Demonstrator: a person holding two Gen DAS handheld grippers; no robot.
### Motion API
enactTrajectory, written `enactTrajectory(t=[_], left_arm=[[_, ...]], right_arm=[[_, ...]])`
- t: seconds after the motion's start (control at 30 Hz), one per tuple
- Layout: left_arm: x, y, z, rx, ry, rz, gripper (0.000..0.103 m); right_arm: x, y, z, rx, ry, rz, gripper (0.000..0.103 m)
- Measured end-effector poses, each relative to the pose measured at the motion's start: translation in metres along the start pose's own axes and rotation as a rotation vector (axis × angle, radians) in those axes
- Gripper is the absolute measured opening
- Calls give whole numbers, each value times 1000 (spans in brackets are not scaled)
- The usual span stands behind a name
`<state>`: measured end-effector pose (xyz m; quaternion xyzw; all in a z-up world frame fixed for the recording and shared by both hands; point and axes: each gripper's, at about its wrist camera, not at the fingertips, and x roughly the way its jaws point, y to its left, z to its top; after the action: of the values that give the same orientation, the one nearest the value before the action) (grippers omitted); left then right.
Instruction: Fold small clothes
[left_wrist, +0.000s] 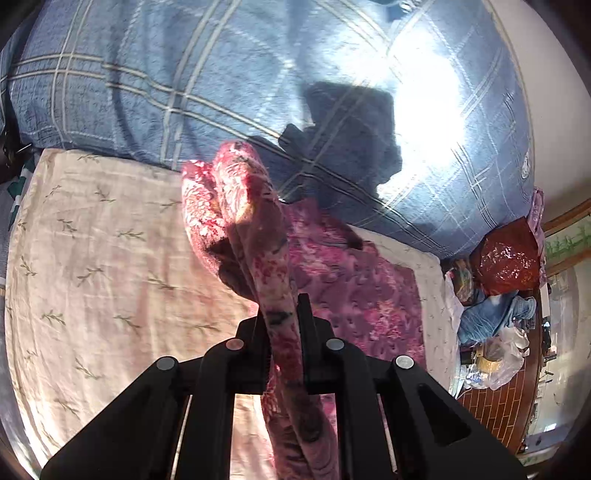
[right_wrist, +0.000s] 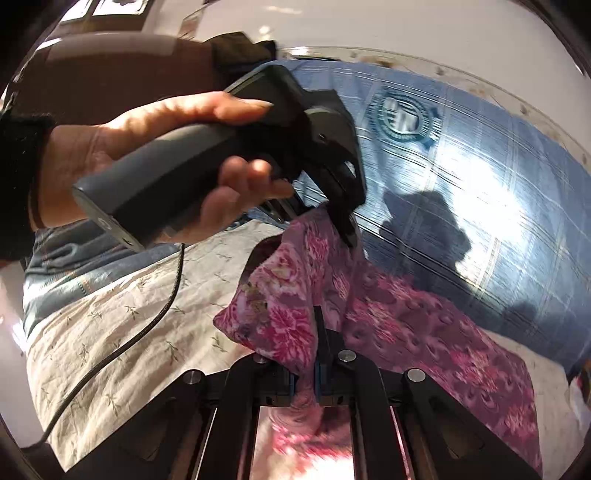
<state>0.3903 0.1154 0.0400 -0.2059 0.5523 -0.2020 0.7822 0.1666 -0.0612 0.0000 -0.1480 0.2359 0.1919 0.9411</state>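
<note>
A small pink and red floral garment (left_wrist: 332, 280) lies partly on the bed and is lifted at one edge. My left gripper (left_wrist: 282, 317) is shut on a bunched fold of it, which stands up past the fingertips. In the right wrist view the garment (right_wrist: 406, 332) drapes down to the right. My right gripper (right_wrist: 314, 354) is shut on another part of its edge. The left gripper (right_wrist: 345, 229), held in a hand, pinches the cloth just above and ahead of the right one.
A cream sheet with a leaf print (left_wrist: 92, 258) covers the bed under the garment. A blue plaid quilt (left_wrist: 184, 74) lies behind it. A red bag (left_wrist: 506, 258), jeans and plastic bags sit on the floor at right. A black cable (right_wrist: 140, 332) crosses the sheet.
</note>
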Motion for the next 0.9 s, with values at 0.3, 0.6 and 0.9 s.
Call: enactTrajectory(t=[0.3, 0.6, 0.9], left_arm=[[42, -94, -17, 112, 38, 24, 15], [137, -154, -46, 199, 178, 99, 18], [150, -156, -39, 58, 282, 58, 71]], right_arm=[[-36, -83, -35, 259, 32, -12, 6], [-50, -154, -97, 552, 106, 65, 6], [-41, -192, -129, 733, 137, 254, 31]])
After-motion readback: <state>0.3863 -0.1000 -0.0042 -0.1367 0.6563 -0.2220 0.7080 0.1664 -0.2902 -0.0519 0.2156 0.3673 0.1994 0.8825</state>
